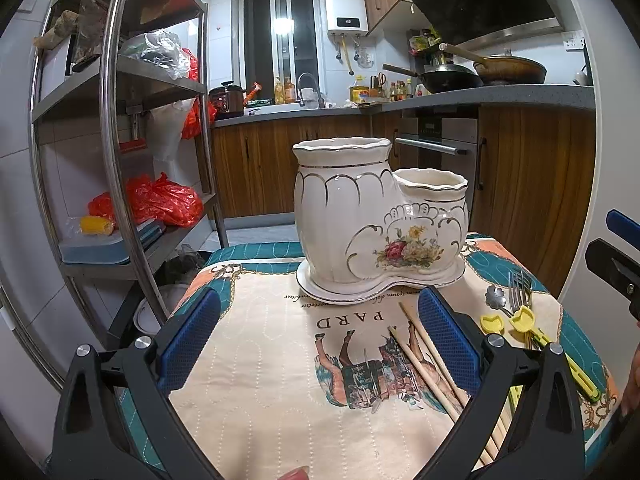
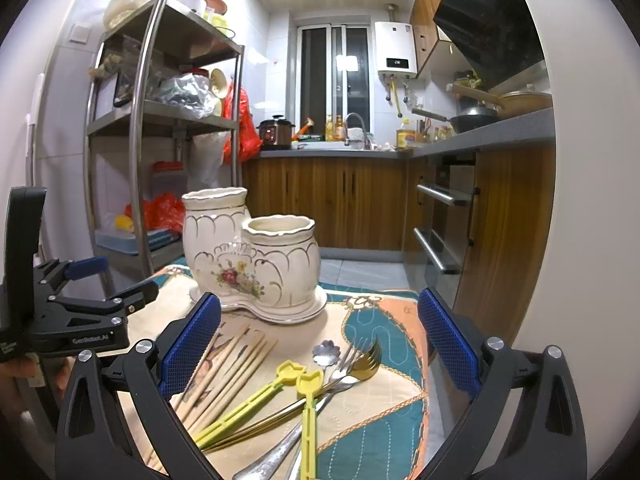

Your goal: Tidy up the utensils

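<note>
Small bench (image 1: 280, 400) under a quilted printed cloth, kitchen behind. Going left to right:

Far left, a steel shelf rack (image 1: 120, 120) stuffed with red bags. Not part of the job.

Left gripper (image 1: 318, 344) next, hand-held, tipped gently downward over the cloth. Jaws spread as wide as they go, nothing between them except bare cloth and, by the right blue pad, the upper ends of the chopsticks (image 1: 424, 356). Not touching anything. A fingertip peeks in at the bottom edge of that view. Seen from the right wrist camera, same gripper sits at the left edge, nose pointing toward the holder, a hand blurry underneath it.

Middle back: cream ceramic utensil holder (image 1: 380, 216) on its matching saucer, upright, two joined pots, tall one on the left, short one on the right, floral decal on the front. Insides not visible from either camera.

Right gripper (image 2: 319, 340), angled only slightly downward, hovering above the utensil pile. Jaws also fully wide, gripping nothing.

Pile on the cloth in front of the holder, from the right camera: chopsticks on the left in a loose fan, then two yellow-green plastic handled pieces (image 2: 256, 400) crossing over, a small flower-shaped metal spoon (image 2: 326, 353), and the forks (image 2: 356, 364) with a gold one on top, tines pointing toward the holder. Everything lying flat on the bench.
</note>
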